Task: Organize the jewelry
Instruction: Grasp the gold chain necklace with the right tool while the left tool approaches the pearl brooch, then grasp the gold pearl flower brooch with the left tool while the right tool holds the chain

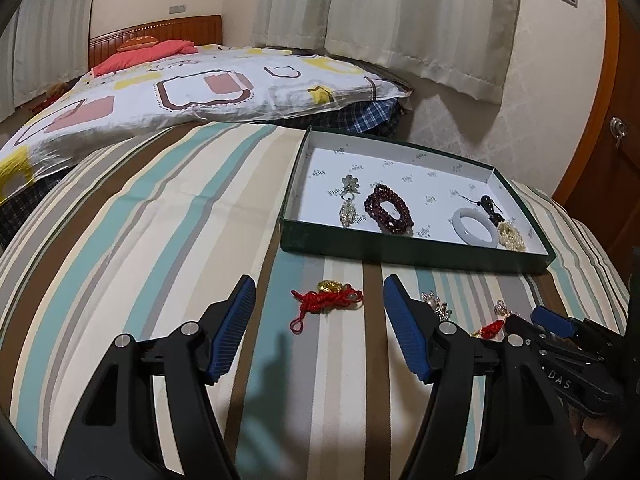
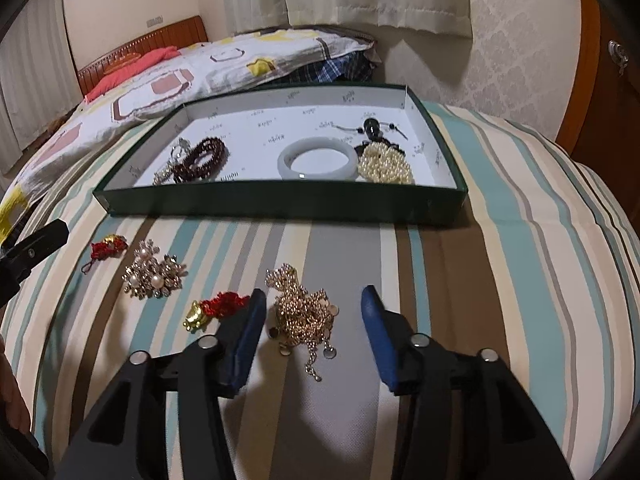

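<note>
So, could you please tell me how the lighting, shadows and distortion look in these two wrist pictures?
Left wrist view: strong fisheye bulges the striped bedspread; the left hand-held gripper casts a soft shadow ahead; dark corner vignetting. Right wrist view: the same bulge bends the green box; a small glare spot on the white bangle; everything sharp.

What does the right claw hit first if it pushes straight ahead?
Likely the gold chain necklace, lying between the open right claw fingers; beyond it, the green box wall. Depth unclear.
</note>
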The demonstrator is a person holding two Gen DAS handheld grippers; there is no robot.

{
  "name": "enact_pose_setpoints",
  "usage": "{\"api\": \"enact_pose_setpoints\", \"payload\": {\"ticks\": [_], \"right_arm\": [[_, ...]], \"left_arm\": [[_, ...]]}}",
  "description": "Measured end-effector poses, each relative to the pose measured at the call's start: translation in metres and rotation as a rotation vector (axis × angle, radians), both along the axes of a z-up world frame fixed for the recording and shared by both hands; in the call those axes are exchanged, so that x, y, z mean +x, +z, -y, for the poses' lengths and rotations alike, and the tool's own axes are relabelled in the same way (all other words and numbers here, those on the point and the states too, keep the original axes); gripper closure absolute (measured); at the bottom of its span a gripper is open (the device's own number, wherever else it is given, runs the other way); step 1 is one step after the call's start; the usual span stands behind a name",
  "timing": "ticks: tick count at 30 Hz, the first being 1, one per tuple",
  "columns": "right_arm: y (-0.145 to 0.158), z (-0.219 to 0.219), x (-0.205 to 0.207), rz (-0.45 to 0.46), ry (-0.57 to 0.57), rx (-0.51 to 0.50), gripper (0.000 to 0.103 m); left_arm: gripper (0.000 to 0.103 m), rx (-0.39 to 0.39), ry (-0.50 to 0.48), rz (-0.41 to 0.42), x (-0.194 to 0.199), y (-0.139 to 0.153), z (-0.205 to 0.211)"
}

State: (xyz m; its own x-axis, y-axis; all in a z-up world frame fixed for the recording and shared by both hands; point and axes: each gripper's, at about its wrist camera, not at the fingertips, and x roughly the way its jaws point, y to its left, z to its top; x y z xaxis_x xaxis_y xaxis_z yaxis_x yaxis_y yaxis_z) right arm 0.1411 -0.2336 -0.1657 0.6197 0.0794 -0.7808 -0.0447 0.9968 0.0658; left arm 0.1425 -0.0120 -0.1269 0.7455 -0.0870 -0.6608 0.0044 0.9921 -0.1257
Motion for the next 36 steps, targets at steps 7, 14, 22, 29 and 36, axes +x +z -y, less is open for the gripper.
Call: {"api": "enact_pose_setpoints", "payload": {"ticks": [7, 14, 22, 29, 36], "right_arm": [[-0.001, 0.0, -0.002, -0.005, 0.011, -0.015, 0.082], [0.002, 0.011, -0.007, 0.008, 0.006, 0.018, 0.089], [0.009, 0.035, -0.014, 0.046, -0.054, 0.019, 0.09], [0.012, 0.054, -0.015, 0.064, -0.096, 0.06, 0.09], [0.009, 0.054, -0.014, 0.061, -0.088, 0.097, 0.09]], "left_arm": [[0.038, 0.0, -0.011, -0.017, 0.0, -0.005, 0.006], [0.038, 0.003, -0.043, -0.033, -0.002, -0.01, 0.019], [0.038, 0.021, -0.095, -0.056, 0.004, -0.017, 0.045], [0.038, 0.047, -0.132, -0.098, 0.017, -0.026, 0.065], [0.039, 0.045, -0.151, -0.155, 0.031, -0.035, 0.073]]}}
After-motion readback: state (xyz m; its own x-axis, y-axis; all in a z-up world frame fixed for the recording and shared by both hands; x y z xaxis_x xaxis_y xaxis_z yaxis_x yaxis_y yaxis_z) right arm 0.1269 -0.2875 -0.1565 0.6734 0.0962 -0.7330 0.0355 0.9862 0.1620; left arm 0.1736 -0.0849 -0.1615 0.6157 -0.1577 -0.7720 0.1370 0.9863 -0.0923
